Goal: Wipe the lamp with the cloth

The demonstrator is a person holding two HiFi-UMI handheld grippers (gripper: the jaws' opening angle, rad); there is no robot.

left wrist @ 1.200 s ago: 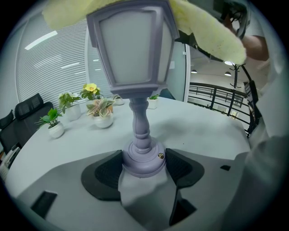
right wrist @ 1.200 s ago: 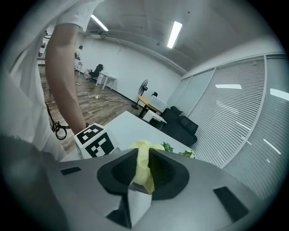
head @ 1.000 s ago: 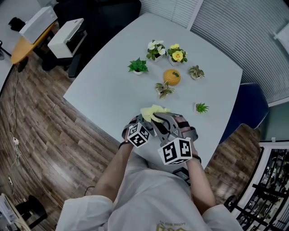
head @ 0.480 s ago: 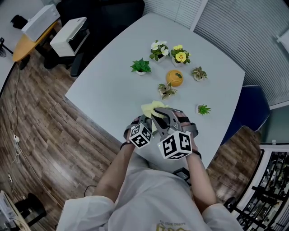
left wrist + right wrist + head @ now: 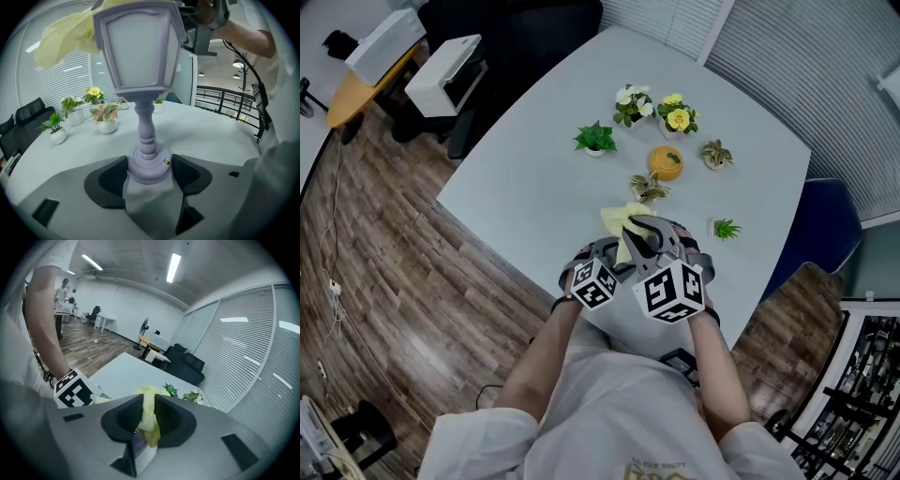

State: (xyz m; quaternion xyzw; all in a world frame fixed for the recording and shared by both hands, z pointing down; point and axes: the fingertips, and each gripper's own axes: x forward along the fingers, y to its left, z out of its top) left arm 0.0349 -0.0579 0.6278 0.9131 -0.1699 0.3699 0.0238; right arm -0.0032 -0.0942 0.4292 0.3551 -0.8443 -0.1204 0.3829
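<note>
You are working over a pale desk (image 5: pixel 525 187) with rounded corners, which stands on a wood-plank floor (image 5: pixel 384 272). Take the round orange object (image 5: pixel 665 162) near the desk's middle as your mark. Beyond it a white-flowered plant (image 5: pixel 629 103) and a yellow-flowered plant (image 5: pixel 678 117) stand side by side. To its left sits a dark green leafy plant (image 5: pixel 595 139); near its right is a variegated plant (image 5: pixel 716 153). Just on your side of it stands another variegated plant (image 5: pixel 649 187), and nearer you to the right a small green tuft (image 5: pixel 726 228).

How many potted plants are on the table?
6: white flowers, yellow flowers at back; leafy green plant left; variegated plant right; second variegated plant by the cloth; small green plant nearest. Others may be hidden.
</note>
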